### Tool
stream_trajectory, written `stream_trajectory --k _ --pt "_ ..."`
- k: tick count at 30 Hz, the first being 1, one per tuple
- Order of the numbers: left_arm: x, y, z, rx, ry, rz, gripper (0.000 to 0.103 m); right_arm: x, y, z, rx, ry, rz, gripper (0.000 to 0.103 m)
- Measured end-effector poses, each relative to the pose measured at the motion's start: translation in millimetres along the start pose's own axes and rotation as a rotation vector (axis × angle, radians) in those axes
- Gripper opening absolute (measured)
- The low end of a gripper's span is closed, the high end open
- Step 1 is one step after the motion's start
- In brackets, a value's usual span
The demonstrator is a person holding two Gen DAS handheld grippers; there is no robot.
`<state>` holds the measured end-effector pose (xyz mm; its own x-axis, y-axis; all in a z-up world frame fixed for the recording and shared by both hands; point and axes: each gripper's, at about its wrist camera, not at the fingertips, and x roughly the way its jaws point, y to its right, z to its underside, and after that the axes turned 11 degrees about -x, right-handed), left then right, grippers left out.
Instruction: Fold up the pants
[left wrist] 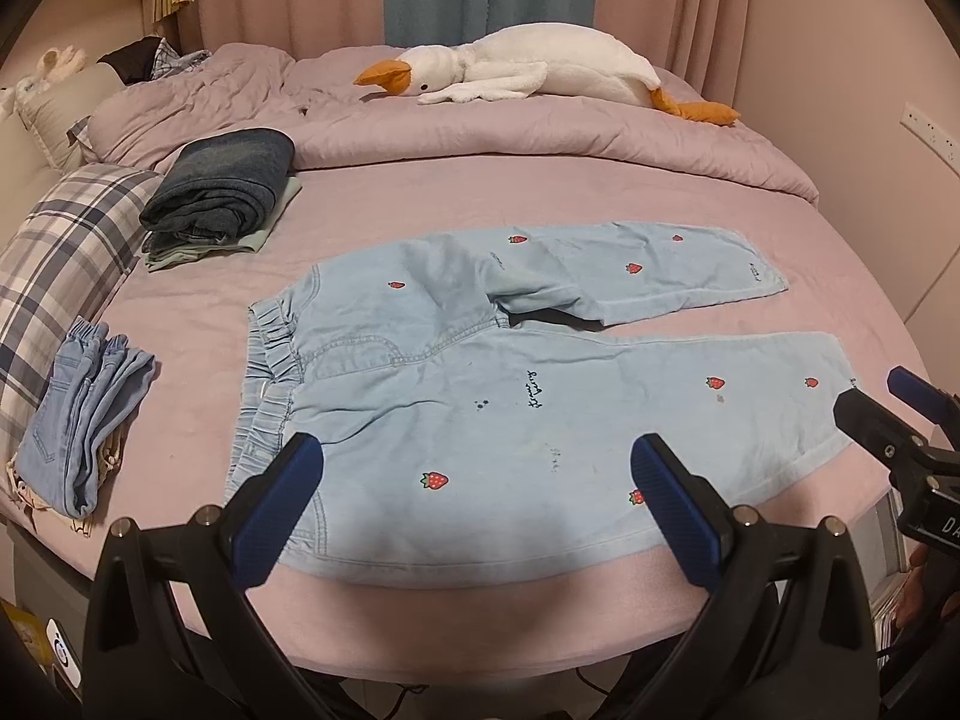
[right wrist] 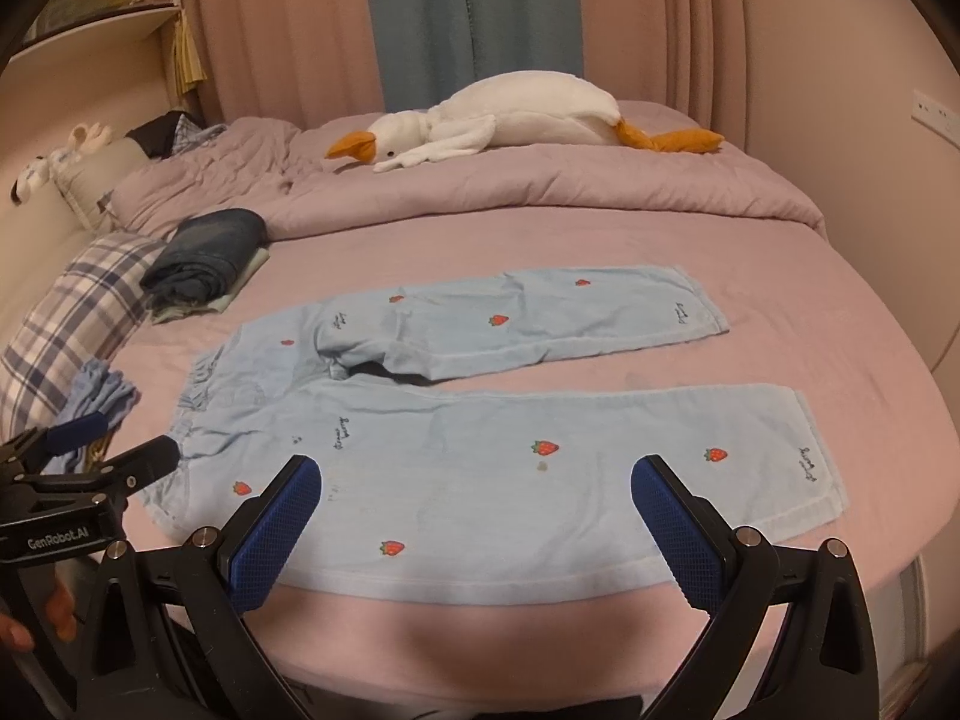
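Light blue pants [left wrist: 480,372] with red strawberry prints lie flat on the pink bed, waistband to the left, both legs spread apart to the right; they also show in the right wrist view [right wrist: 480,468]. My left gripper [left wrist: 477,468] is open and empty, hovering over the near leg close to the waistband. My right gripper [right wrist: 477,489] is open and empty, over the near leg toward the cuff. The right gripper [left wrist: 882,396] also shows at the right edge of the left wrist view, and the left gripper [right wrist: 114,441] shows at the left edge of the right wrist view.
Folded dark jeans [left wrist: 222,192] on a pale green garment lie at the back left. A folded light denim piece [left wrist: 84,420] lies at the left edge by a plaid pillow [left wrist: 66,252]. A plush goose [left wrist: 540,72] rests on the rumpled duvet [left wrist: 540,138] behind.
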<state>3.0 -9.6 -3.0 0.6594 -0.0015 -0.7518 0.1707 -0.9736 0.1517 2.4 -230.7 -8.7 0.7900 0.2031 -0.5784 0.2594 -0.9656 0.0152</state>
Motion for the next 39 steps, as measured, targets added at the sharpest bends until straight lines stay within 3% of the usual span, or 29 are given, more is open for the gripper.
stream_trajectory --k 9,39 --pt "1.4 -0.4 0.9 -0.001 -0.005 -0.002 0.103 1.0 0.0 -2.2 0.002 -0.106 -0.032 0.102" --pt "3.7 -1.4 2.9 0.064 -0.001 -0.059 0.103 1.5 -2.0 -1.2 0.003 -0.117 -0.039 0.102"
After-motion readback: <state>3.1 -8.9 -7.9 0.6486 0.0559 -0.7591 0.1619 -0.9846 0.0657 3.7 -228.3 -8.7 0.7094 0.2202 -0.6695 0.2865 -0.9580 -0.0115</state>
